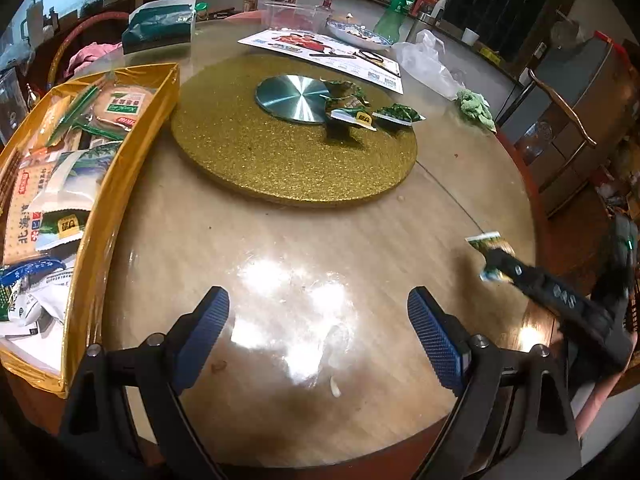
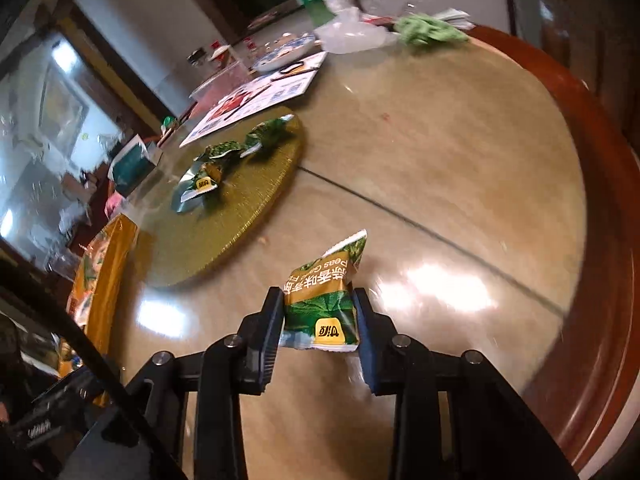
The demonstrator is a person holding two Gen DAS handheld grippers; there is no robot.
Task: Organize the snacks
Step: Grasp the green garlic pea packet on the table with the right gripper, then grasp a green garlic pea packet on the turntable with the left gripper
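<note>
The desk is broad, round and glossy, and everything here sits in relation to the gold turntable at its middle. Left of the turntable, just beside its rim, lies the gold box, already well filled with flat snack packs. On the turntable's far right part three green packets still lie loose, close together.

Nearer than the turntable and to its right, the right claw has its pads pressed on both sides of a small green pea packet, gripping the lower body and leaving the crimped top free. The left claw hangs wide open over bare desk on the near side of the turntable, holding nothing.

The packet looks very light, puffy and soft; its foil is probably slick and crinkles under pressure. I judge a hold across the body, as here, sound enough, though a hard squeeze could crush the peas or burst the seal. The crimped ends look stiffer and should suit a thin pinch.
</note>
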